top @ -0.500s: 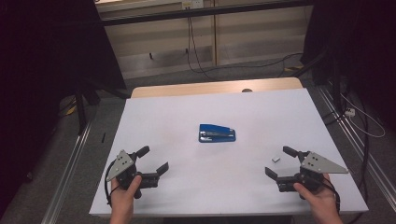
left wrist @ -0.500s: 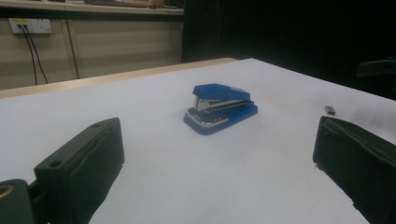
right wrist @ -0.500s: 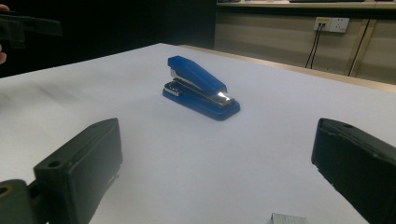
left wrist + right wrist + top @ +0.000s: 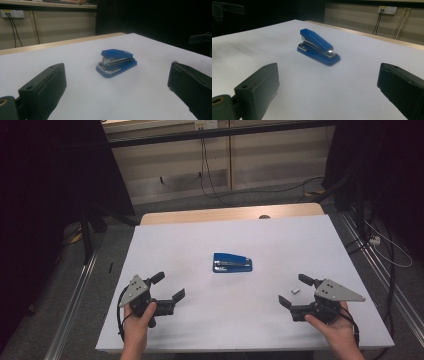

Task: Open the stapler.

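Observation:
A blue stapler [image 4: 232,262] lies closed near the middle of the white table top [image 4: 200,235]. My left gripper [image 4: 168,286] is held low over the table's near left, open and empty, jaws pointing toward the stapler. My right gripper [image 4: 293,293] is at the near right, also open with nothing gripped. A small pale block [image 4: 295,290] lies on the table by the right gripper's jaws. In the left gripper view the stapler [image 4: 116,62] sits ahead of the left gripper [image 4: 117,86], well beyond the jaws. The right gripper view shows the stapler [image 4: 318,47] likewise ahead of the right gripper [image 4: 329,83].
The table's bare wooden far edge [image 4: 230,215] runs beyond the white sheet. Cables [image 4: 210,175] trail on the floor behind it, before a panelled wall. Metal rails [image 4: 75,295] flank the table on both sides, and dark curtains stand left and right.

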